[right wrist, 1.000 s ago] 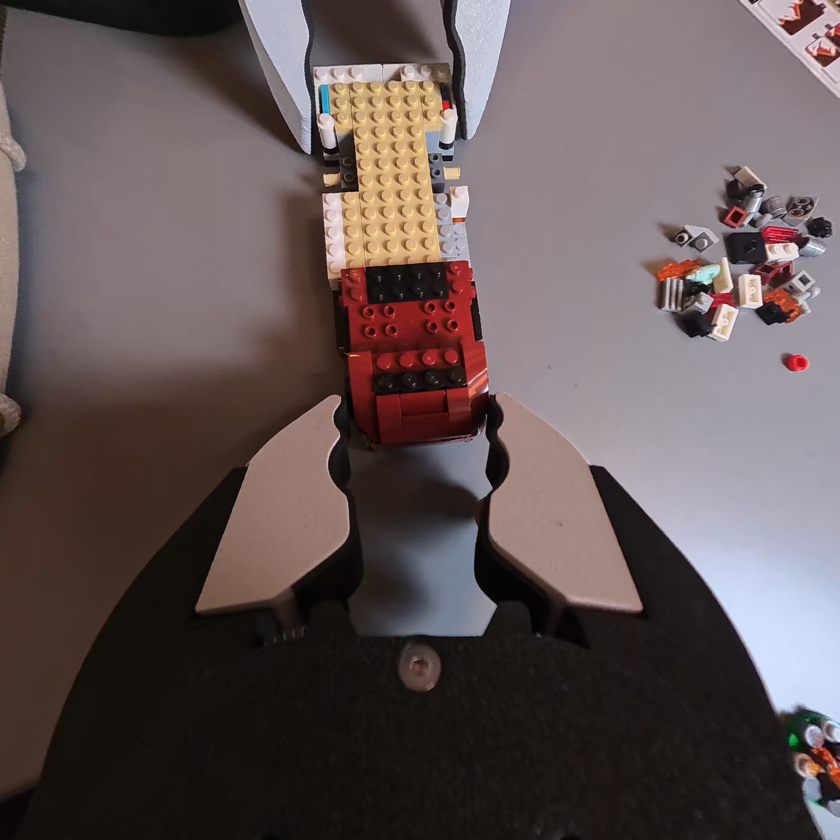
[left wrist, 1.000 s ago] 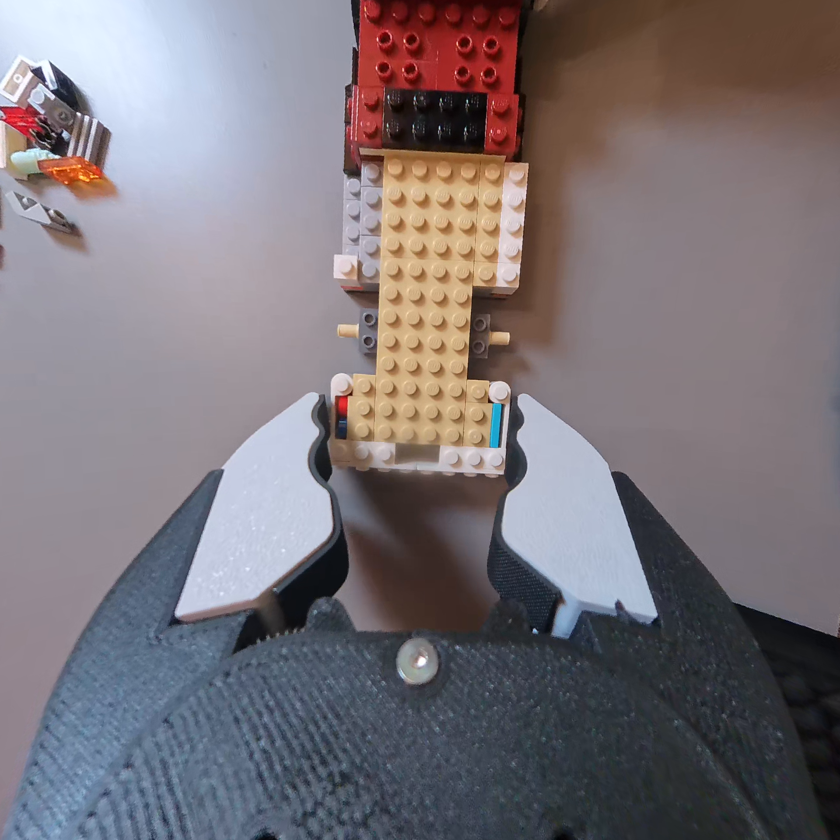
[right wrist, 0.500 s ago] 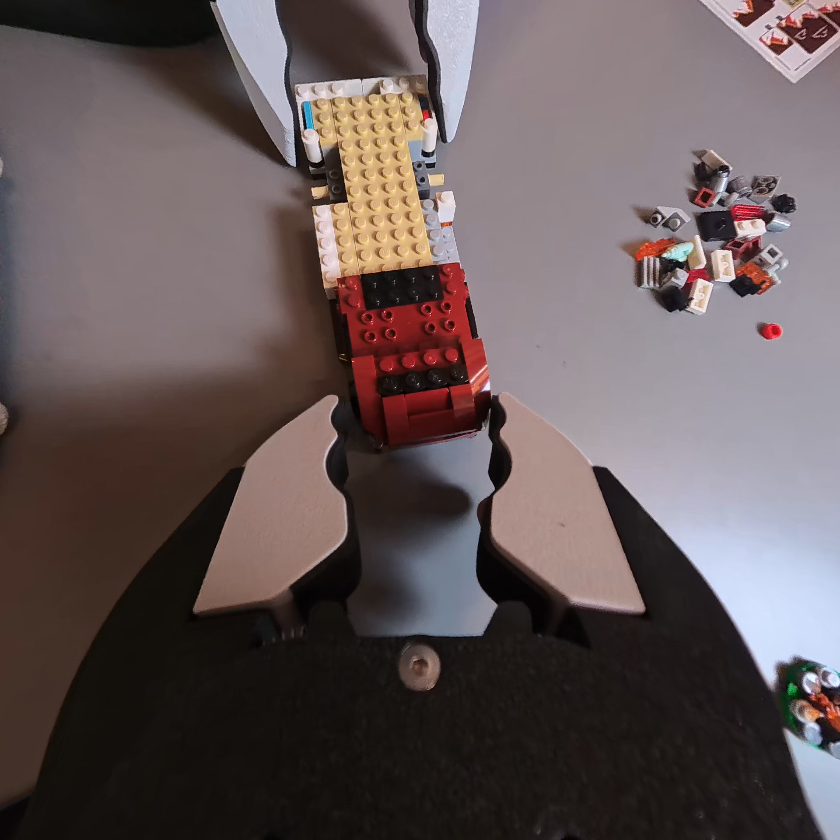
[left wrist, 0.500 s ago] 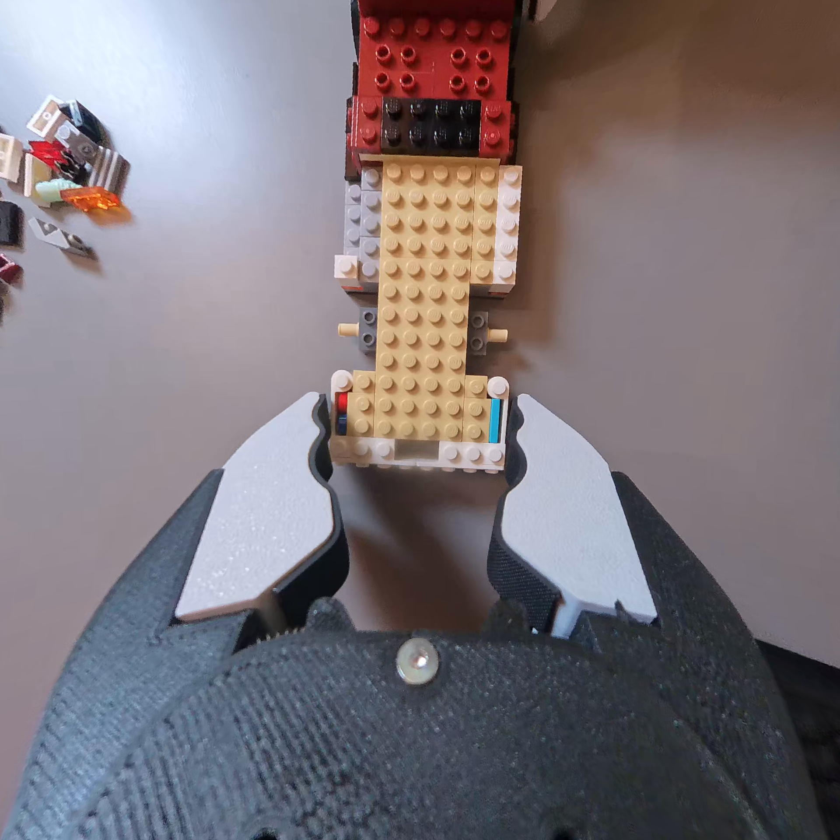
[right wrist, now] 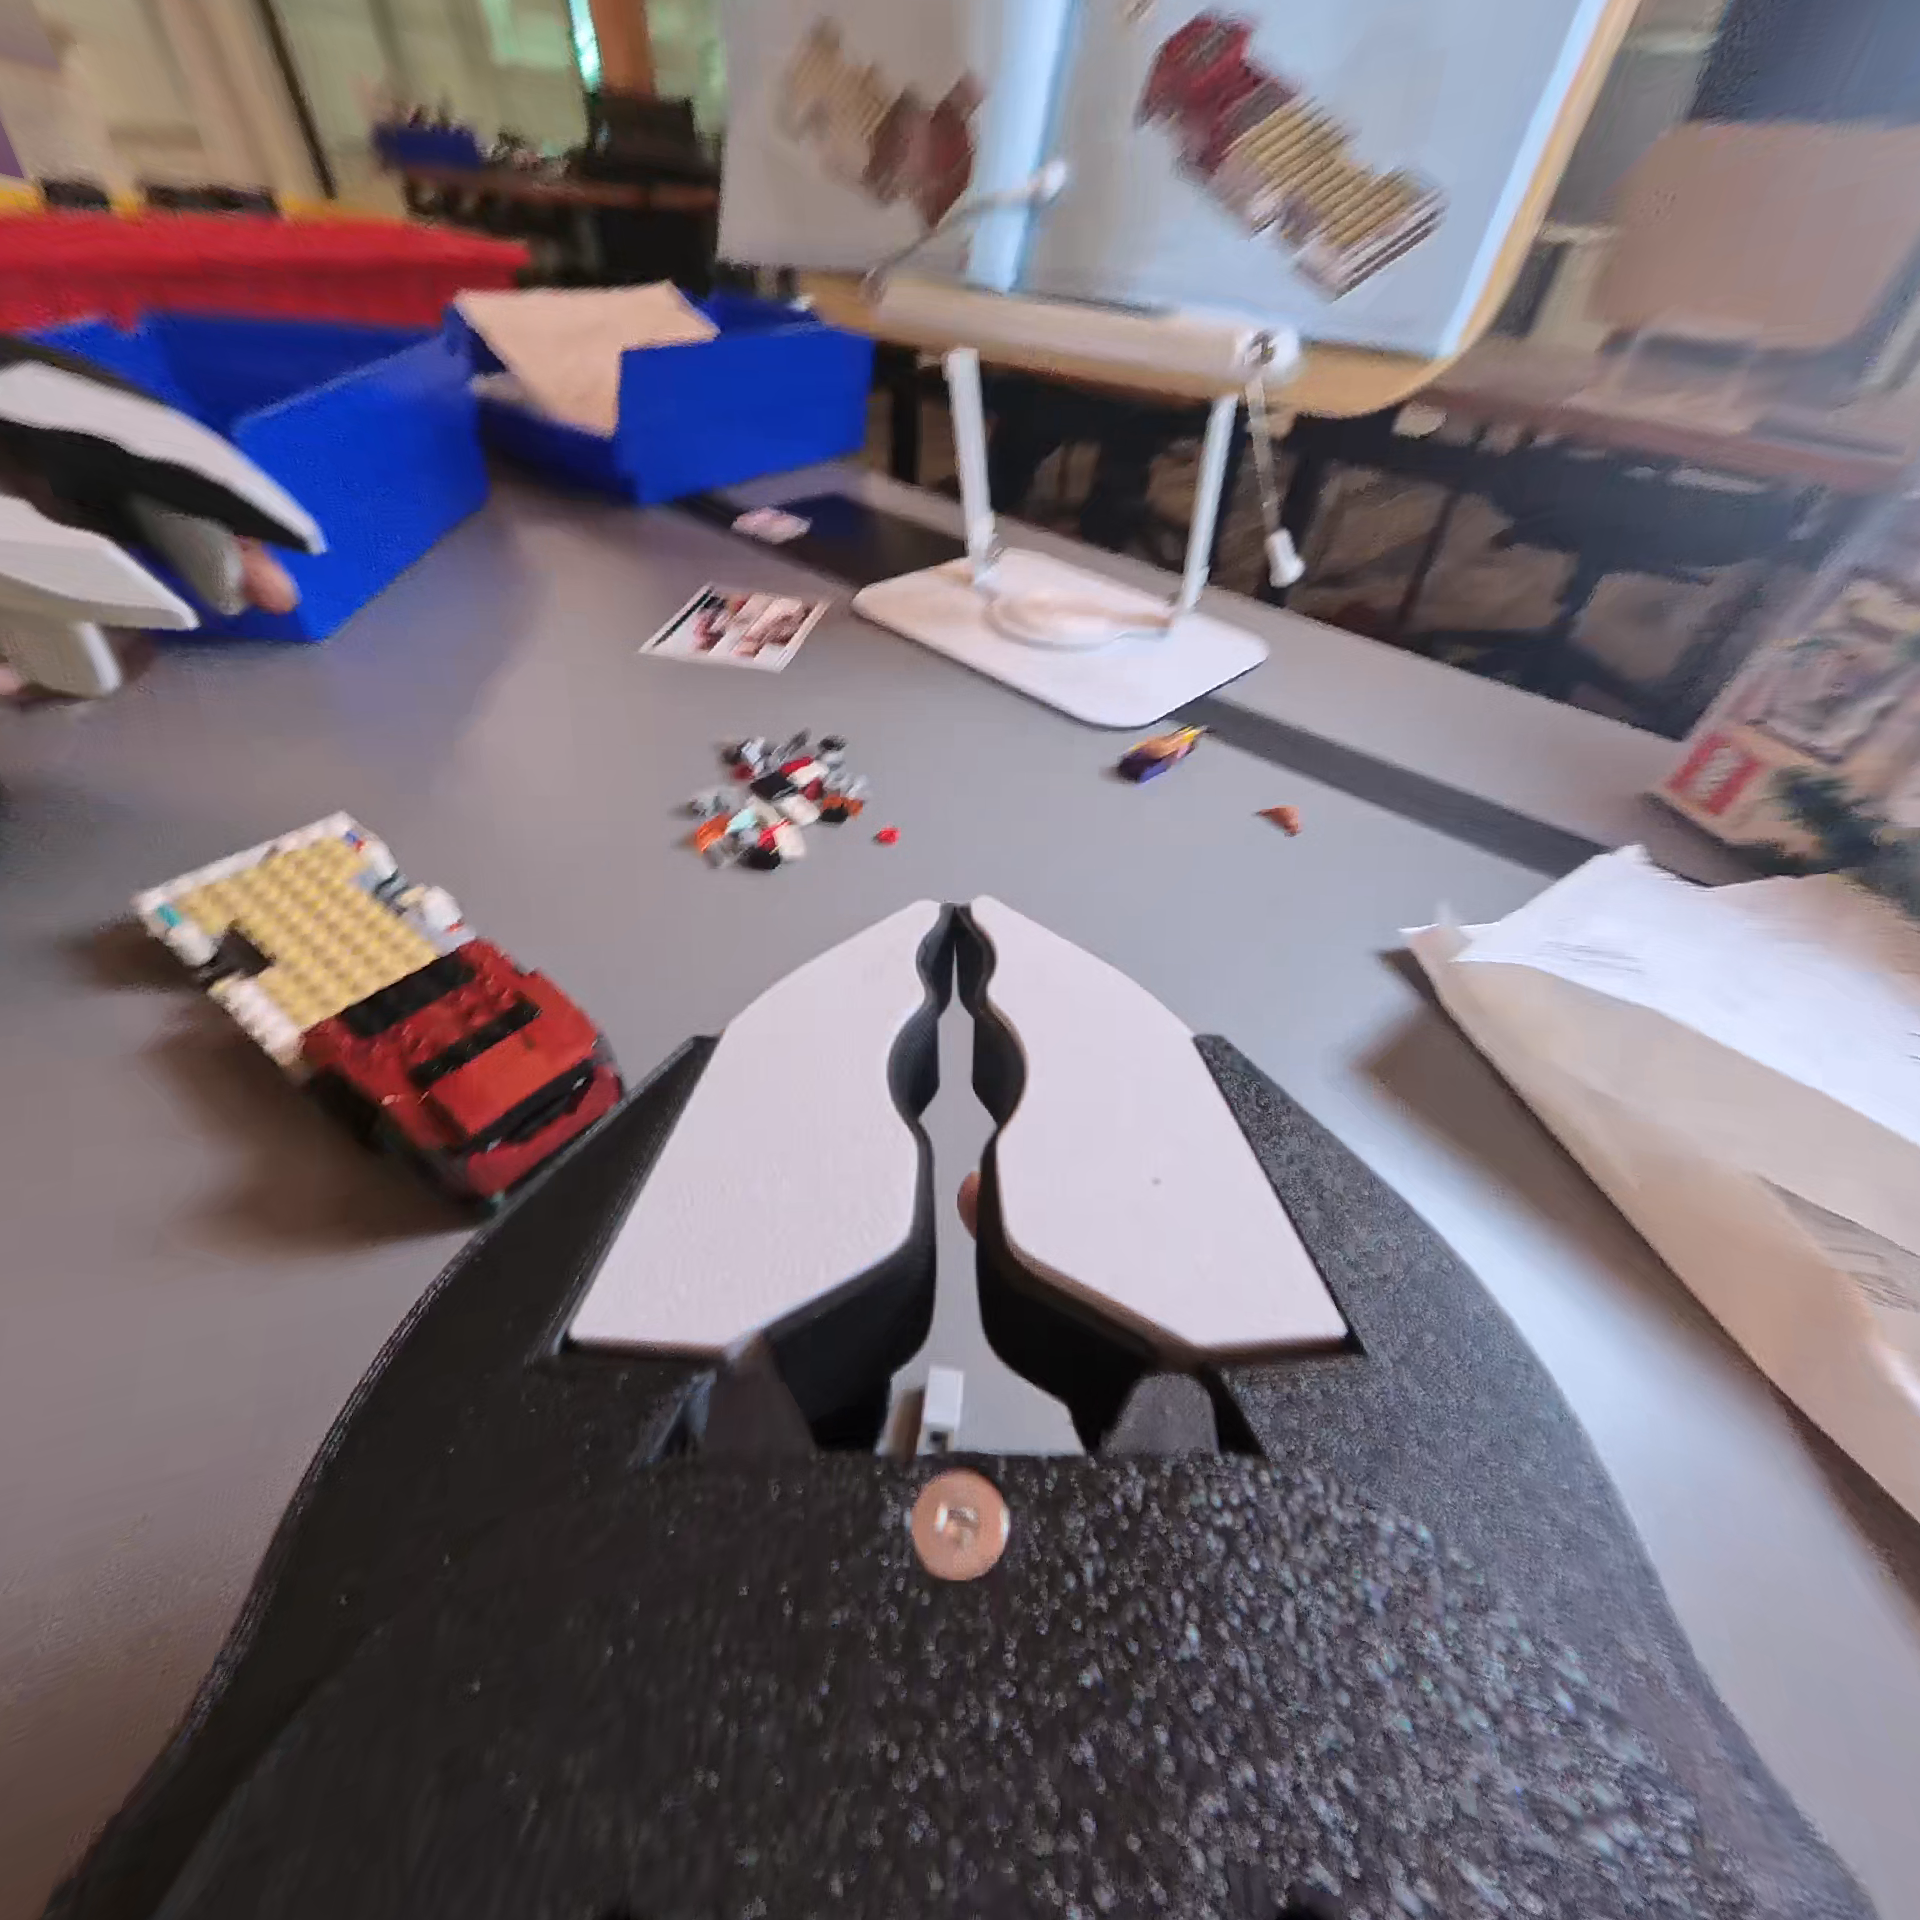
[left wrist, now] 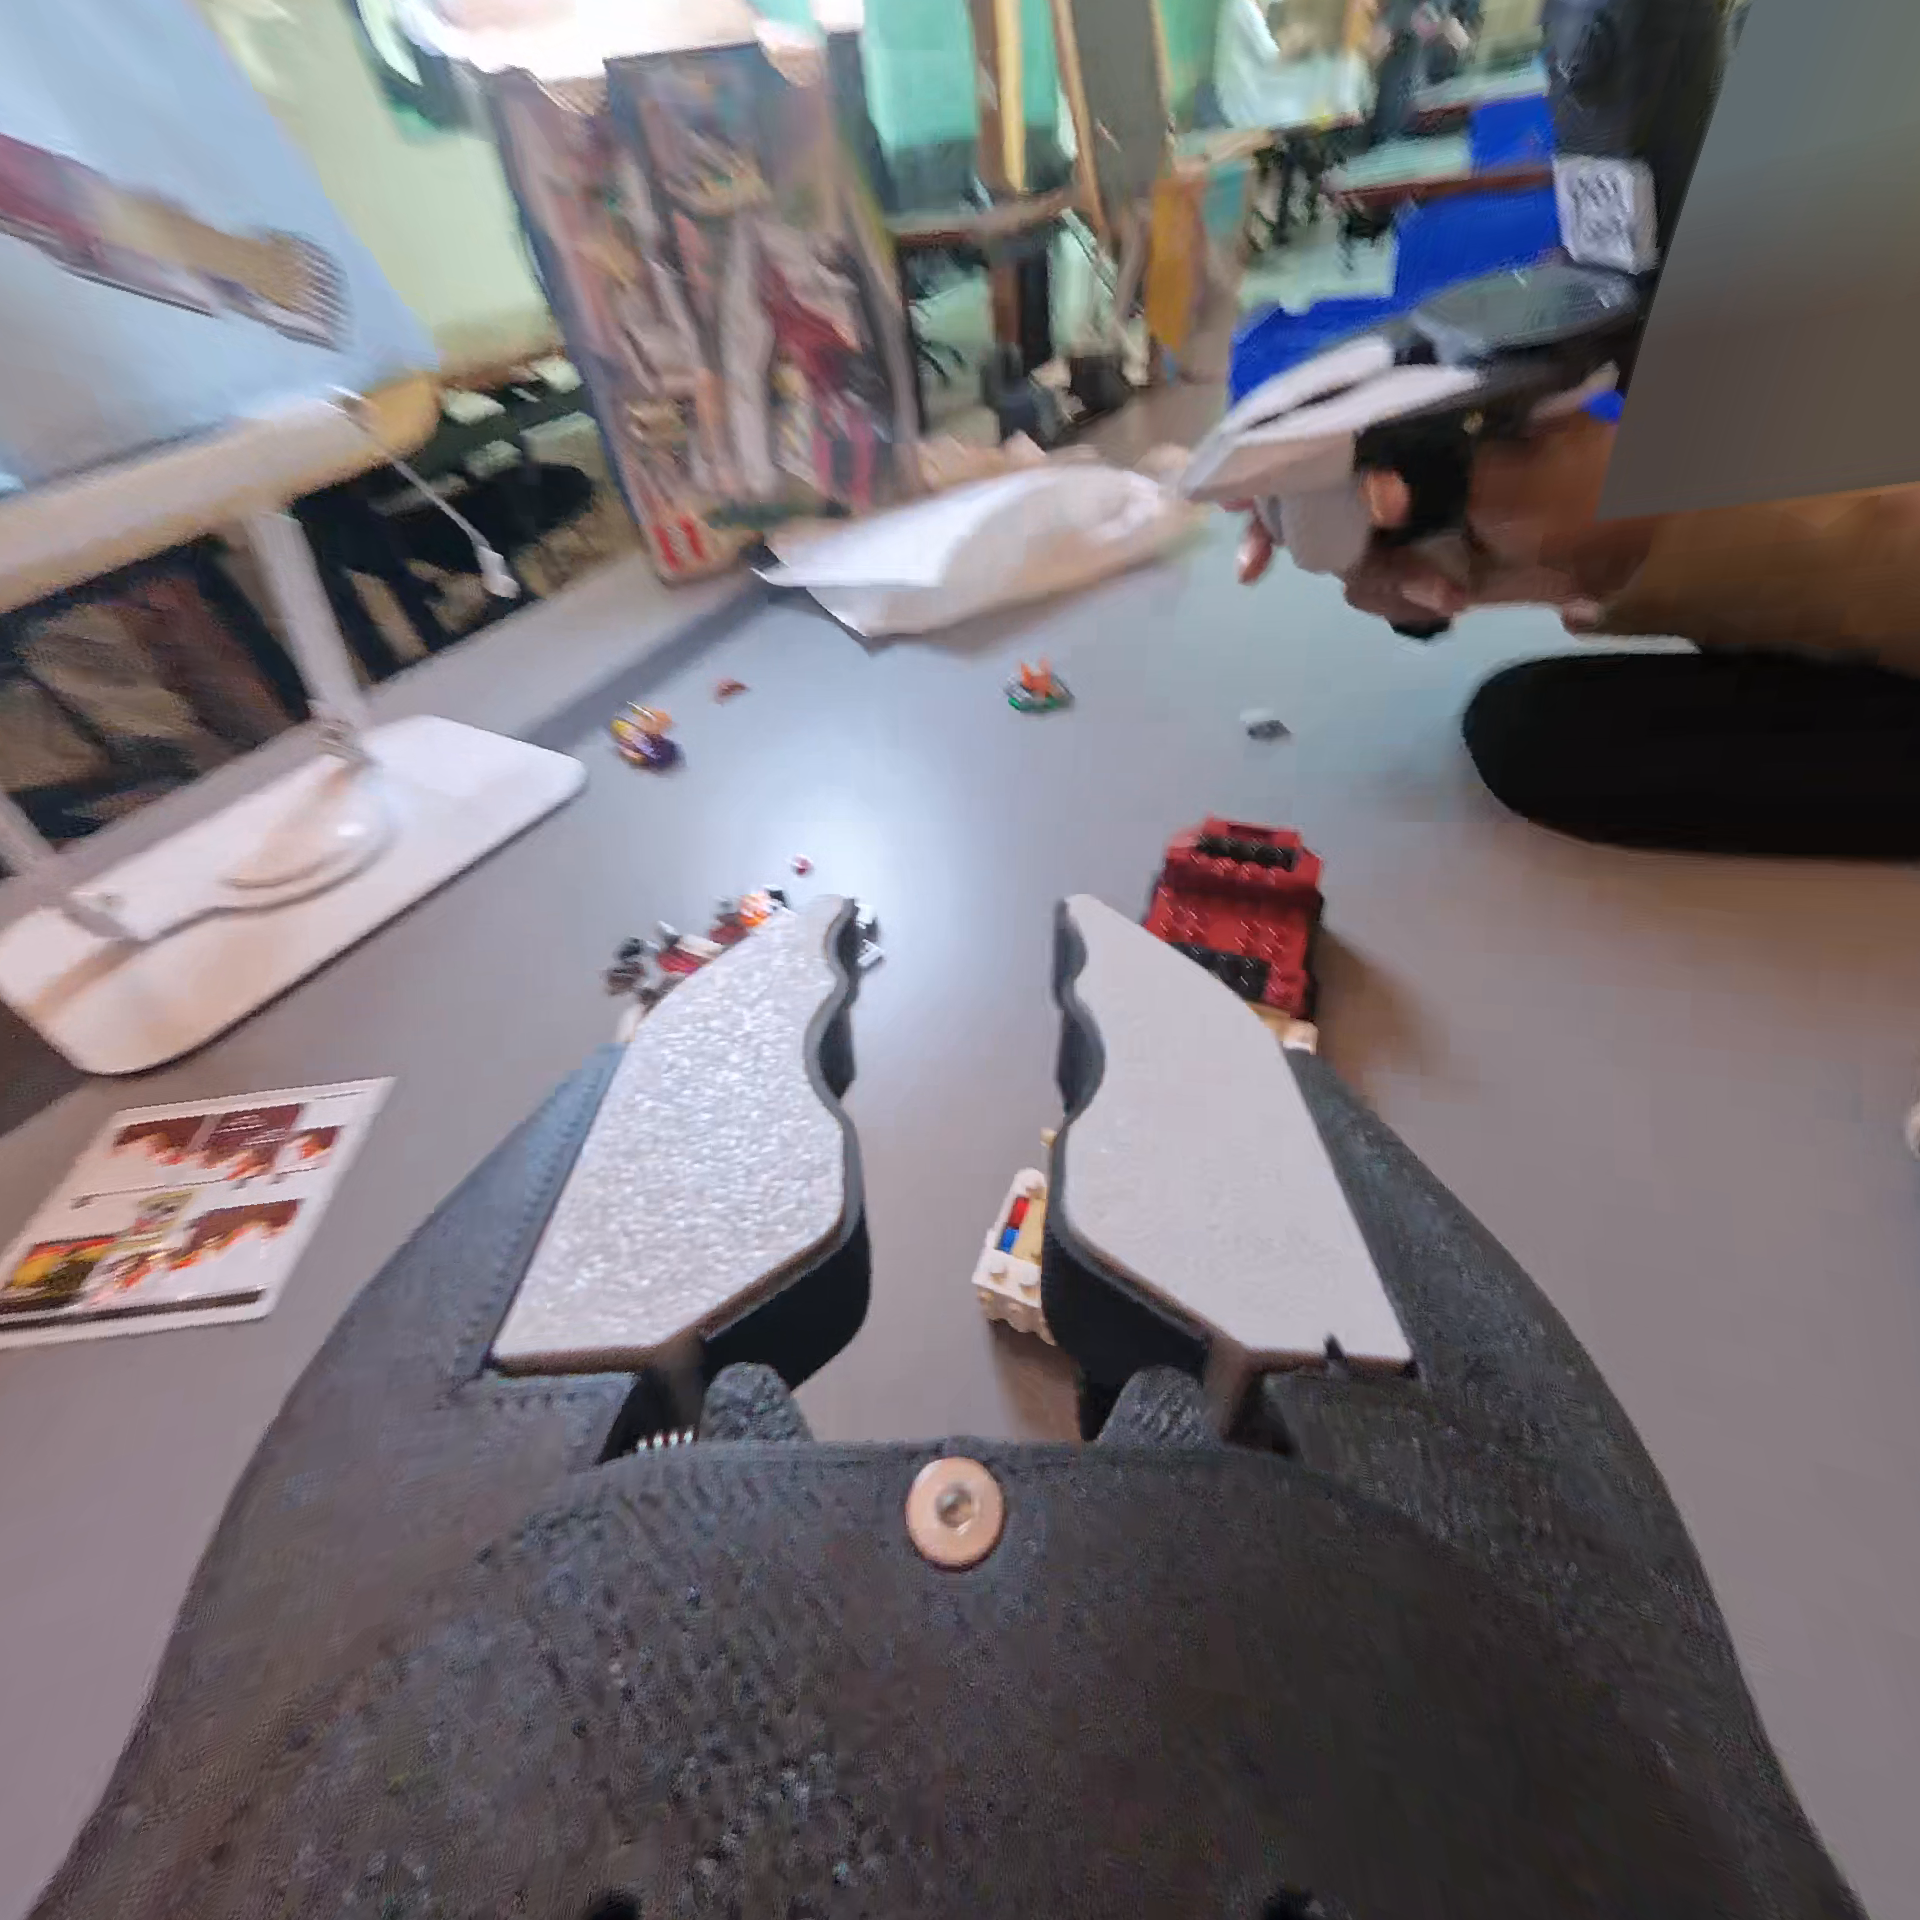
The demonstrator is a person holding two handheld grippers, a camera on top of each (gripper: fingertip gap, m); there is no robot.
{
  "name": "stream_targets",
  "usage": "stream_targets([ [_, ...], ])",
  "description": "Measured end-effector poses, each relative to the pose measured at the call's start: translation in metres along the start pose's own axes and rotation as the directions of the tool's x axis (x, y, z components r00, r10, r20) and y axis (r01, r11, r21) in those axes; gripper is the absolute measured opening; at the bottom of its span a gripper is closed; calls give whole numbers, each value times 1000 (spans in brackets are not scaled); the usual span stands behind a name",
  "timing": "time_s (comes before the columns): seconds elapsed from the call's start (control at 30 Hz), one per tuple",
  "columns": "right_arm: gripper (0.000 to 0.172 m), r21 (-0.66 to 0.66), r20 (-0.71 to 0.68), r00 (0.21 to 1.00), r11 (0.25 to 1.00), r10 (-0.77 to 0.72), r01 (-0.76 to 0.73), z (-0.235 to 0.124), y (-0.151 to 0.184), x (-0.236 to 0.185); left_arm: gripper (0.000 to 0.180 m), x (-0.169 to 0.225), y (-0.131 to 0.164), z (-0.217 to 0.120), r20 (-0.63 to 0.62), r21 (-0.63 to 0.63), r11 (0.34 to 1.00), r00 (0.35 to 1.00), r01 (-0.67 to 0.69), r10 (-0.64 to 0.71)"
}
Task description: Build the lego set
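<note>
Now left gripper (left wrist: 956, 925) jaws apart, bare; right gripper (right wrist: 961, 909) closed.

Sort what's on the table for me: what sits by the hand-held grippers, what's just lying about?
By the grippers:
- left hand-held gripper, open, nothing held
- right hand-held gripper, shut, nothing held
- brick car model
- loose brick pile

Lying about:
- paper bag
- instruction sheet
- tablet stand
- blue bins
</note>
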State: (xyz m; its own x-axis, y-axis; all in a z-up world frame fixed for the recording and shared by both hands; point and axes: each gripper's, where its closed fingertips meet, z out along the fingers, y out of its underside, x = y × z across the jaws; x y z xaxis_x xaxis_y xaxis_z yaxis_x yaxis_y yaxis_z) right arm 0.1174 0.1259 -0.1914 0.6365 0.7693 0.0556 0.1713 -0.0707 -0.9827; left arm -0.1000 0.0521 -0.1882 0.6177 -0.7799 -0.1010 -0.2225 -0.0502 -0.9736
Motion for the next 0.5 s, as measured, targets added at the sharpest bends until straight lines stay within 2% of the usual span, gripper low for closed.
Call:
stream_targets([
  [0.07,0,57,-58,998,998,7,-3,-4,-10,8,8,-18,-10,-15,112,75,997,993,12,-20],
  [0.1,0,74,-77,997,997,5,1,-5,-14,10,0,-26,-13,-22,168,105,994,985,8,-26],
  [0.27,0,154,-126,991,988,36,-17,0,-33,9,0,-59,-20,-51,356,199,979,927,45,-115],
  [0.37,0,178,-124,991,984,47,-24,11,-37,3,0,-73,-14,-61,456,205,979,884,11,-105],
  [0.5,0,159,-114,993,987,35,-17,27,-30,-3,0,-80,-8,-60,482,185,983,871,2,-92],
])
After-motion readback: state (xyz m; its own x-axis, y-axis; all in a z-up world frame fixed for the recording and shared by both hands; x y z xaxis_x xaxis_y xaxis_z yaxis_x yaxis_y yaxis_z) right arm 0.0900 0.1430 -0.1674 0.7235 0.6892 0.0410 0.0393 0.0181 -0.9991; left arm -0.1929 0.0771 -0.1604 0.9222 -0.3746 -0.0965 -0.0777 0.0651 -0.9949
